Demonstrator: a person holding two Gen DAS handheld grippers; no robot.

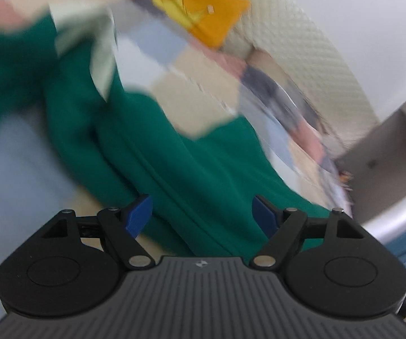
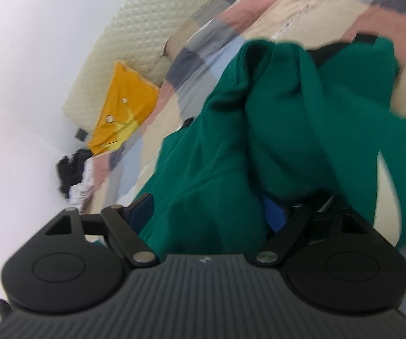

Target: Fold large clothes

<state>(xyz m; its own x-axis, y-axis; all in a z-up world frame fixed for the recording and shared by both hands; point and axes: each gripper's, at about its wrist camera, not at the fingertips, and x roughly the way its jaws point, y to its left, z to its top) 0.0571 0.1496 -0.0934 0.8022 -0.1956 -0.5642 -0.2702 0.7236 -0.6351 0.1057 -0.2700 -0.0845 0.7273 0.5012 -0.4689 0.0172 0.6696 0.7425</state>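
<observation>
Two tongs, apparently open, over one green garment.

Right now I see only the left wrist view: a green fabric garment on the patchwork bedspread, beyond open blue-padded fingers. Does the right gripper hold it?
Observer: No. In the right wrist view the right gripper stands wide. The green fabric garment is bunched loosely between its fingers and is not pinched.
Operator: Anything on the garment I cannot see?
Observer: A black strip shows at the garment's far edge.
Operator: Any other laundry nearby?
Observer: A dark heap of clothes, with something white beside it, lies by the wall, past the orange and yellow fabric piece.
</observation>
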